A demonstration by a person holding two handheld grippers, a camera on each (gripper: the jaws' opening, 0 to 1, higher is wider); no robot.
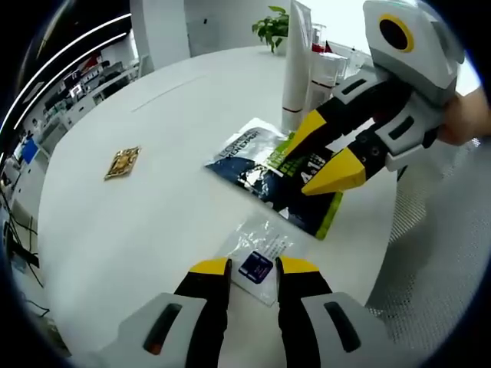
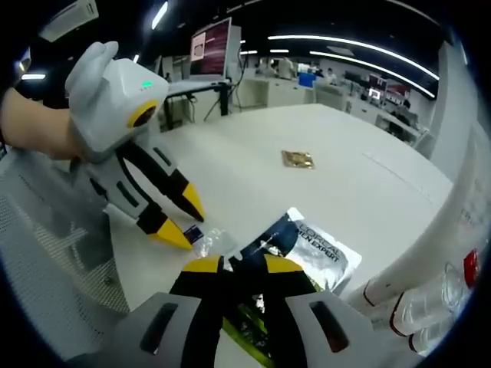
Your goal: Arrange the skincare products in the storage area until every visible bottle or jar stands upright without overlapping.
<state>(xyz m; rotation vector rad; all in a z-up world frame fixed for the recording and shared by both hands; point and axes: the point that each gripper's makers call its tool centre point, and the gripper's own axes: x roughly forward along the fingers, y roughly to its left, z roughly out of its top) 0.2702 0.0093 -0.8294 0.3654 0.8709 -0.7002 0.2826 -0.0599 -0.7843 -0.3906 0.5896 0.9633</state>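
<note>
- Right, the left tongs (image 1: 253,266) sat low over the white round table (image 1: 153,153), jaws spread a little, nothing between them; just ahead of their tips lay a small clear sachet (image 1: 257,259) with a dark blue label, flat on the table.
- The right tongs (image 1: 331,152) came in from the right of the left gripper view, hovering above a dark foil pouch (image 1: 257,165) with a green edge; their yellow tips stood apart, and I could not tell whether they touched the pouch.
- In the right gripper view those right tongs (image 2: 244,267) showed jaws parted, with the foil pouch (image 2: 307,245) lying directly ahead and partly beneath them; the left tongs (image 2: 178,218) pointed down beside the clear sachet (image 2: 211,241).
- Behind the pouch stood a tall white tube (image 1: 294,69) upright, with more white bottles (image 1: 330,69) just beside it near the table's far edge.
- A small gold packet (image 1: 122,162) lay well apart from everything, out on the open table.
</note>
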